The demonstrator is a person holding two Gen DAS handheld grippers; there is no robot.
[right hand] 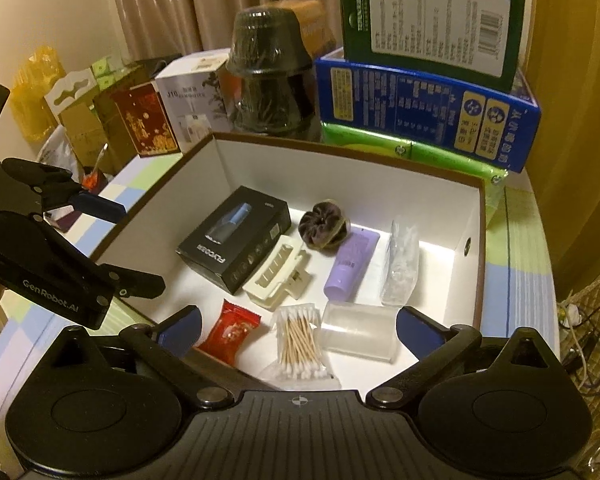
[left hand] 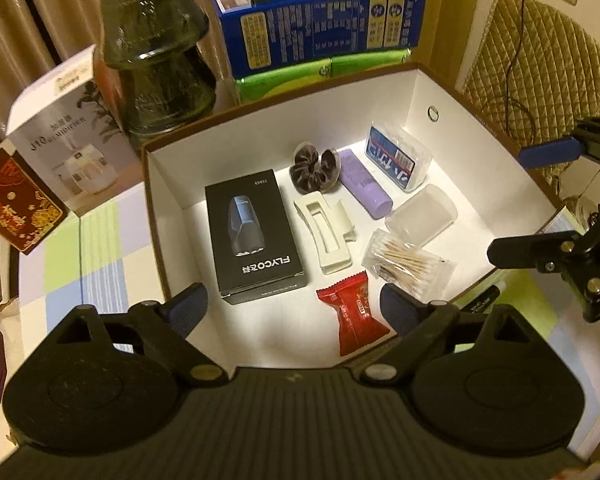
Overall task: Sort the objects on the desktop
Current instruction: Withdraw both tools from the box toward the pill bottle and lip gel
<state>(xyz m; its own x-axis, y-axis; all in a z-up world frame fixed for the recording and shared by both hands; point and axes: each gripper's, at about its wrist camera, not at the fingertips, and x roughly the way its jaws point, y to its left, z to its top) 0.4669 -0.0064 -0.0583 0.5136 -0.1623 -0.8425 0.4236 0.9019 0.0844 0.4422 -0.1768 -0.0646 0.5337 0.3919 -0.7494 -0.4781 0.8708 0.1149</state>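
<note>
A white box with a brown rim [left hand: 380,92] [right hand: 340,172] holds several things. A black shaver box [left hand: 256,236] [right hand: 232,240] lies at its left, a cream hair claw [left hand: 326,236] [right hand: 278,274] beside it. Behind them are a dark scrunchie [left hand: 314,170] and a purple tube [left hand: 364,184]. A red candy packet [left hand: 354,316] [right hand: 230,332], a bag of cotton swabs [left hand: 408,262] [right hand: 300,340] and a clear cup [left hand: 422,214] [right hand: 358,330] lie near the front. My left gripper [left hand: 294,306] [right hand: 140,246] hangs open above the candy packet. My right gripper [right hand: 298,326] [left hand: 508,204] is open above the swabs, holding nothing.
Blue and green cartons [left hand: 320,32] are stacked behind the box. Two dark glass bowls [left hand: 160,60], a white humidifier carton [left hand: 68,132] and a red box [left hand: 16,196] stand at the back left on a chequered cloth [left hand: 100,248]. A quilted chair back [left hand: 540,60] is at the right.
</note>
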